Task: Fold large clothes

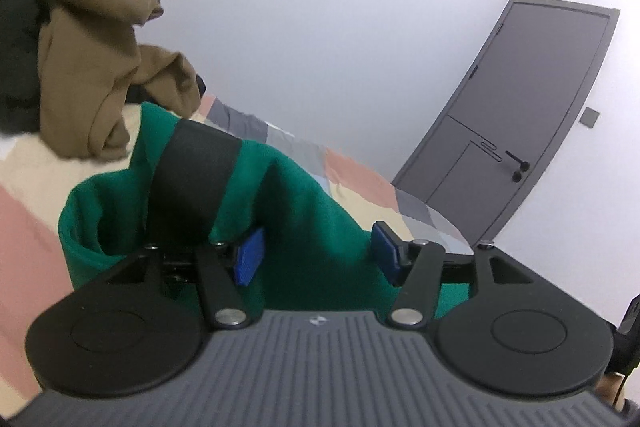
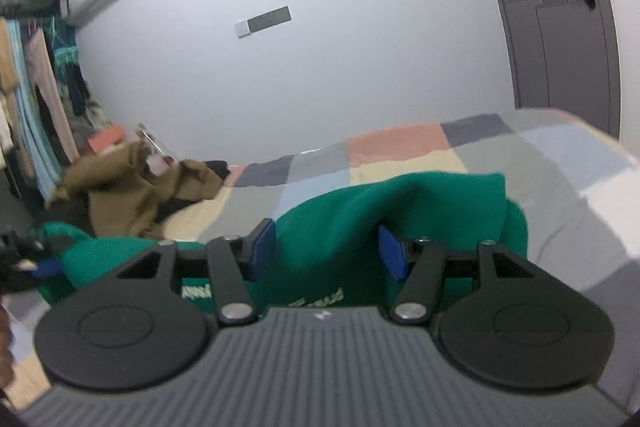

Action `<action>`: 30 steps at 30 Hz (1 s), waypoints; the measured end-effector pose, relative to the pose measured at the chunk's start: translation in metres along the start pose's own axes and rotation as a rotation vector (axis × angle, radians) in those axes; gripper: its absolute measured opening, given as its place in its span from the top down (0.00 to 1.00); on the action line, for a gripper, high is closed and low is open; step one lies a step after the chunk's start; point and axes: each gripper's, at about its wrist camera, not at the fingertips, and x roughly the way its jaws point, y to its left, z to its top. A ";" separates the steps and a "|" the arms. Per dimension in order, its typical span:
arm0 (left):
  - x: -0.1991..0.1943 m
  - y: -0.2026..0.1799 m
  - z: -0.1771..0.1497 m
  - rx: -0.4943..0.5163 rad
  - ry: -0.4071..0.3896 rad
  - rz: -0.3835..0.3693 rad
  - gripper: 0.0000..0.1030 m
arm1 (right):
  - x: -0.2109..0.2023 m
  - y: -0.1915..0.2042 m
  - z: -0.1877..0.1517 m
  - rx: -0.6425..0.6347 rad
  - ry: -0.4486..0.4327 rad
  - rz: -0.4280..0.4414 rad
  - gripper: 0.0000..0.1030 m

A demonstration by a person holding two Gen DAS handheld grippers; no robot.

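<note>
Green garment (image 1: 304,195) bunched lengthwise between both grippers' half-open jaws; apparently unpinched, left gripper (image 1: 318,255) just nearer brown pile (image 1: 92,67).

Soft, even indoor light, no hard shadows or glare. Both fisheye views bend the dark grey door (image 1: 516,115) strongly. The crumpled brown garment (image 2: 132,187) is motion-blurred.

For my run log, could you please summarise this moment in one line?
scene: green garment on patchwork bed | left hand-held gripper: open, garment between | right hand-held gripper: open, garment between | brown garment: unfolded
</note>
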 end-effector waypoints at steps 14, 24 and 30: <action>0.113 0.039 0.007 0.019 0.019 0.082 0.36 | 0.111 -0.024 -0.011 -0.022 0.133 -0.081 0.45; 0.197 0.081 -0.010 0.077 0.109 0.151 0.33 | 0.198 -0.037 -0.037 0.021 0.220 -0.127 0.45; 0.206 0.085 -0.003 0.052 0.126 0.168 0.33 | 0.217 -0.040 -0.041 0.027 0.214 -0.138 0.45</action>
